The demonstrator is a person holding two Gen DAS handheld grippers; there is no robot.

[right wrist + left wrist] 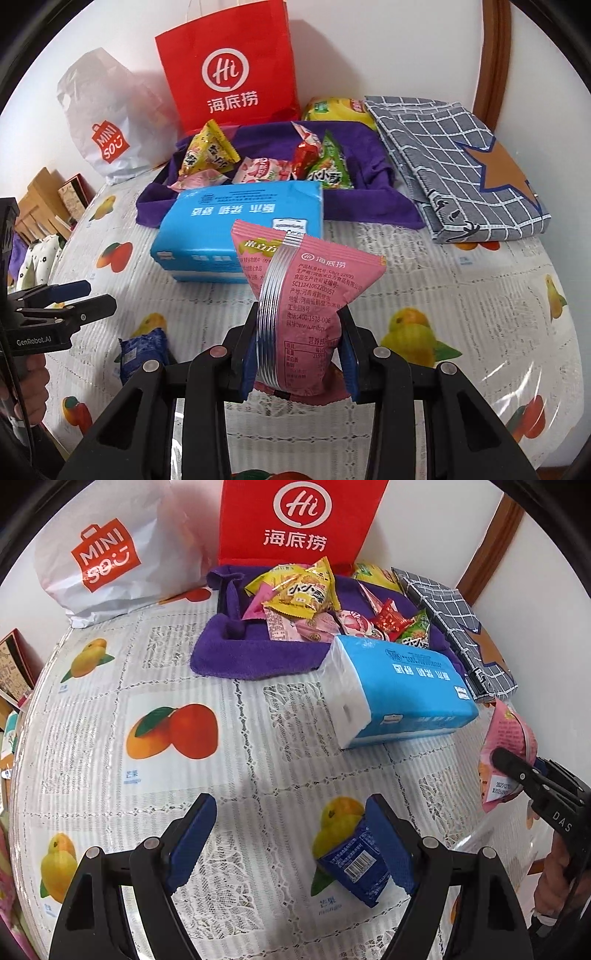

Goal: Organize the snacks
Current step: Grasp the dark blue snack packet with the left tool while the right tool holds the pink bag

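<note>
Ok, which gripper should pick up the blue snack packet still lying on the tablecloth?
Left. The left gripper is open right at the blue packet, which lies by its right finger. The right gripper is already shut on the pink packet.

Left gripper (291, 845) gapes above tablecloth (236, 775), blue packet (356, 864) beside its right finger

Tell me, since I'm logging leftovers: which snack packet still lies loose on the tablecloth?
The dark blue packet, lying beside the open left gripper; the pink one is gripped.

Red paper bag (229, 70) and white Miniso bag (103, 122) stand behind — blue tissue pack (240, 225) in front.
</note>
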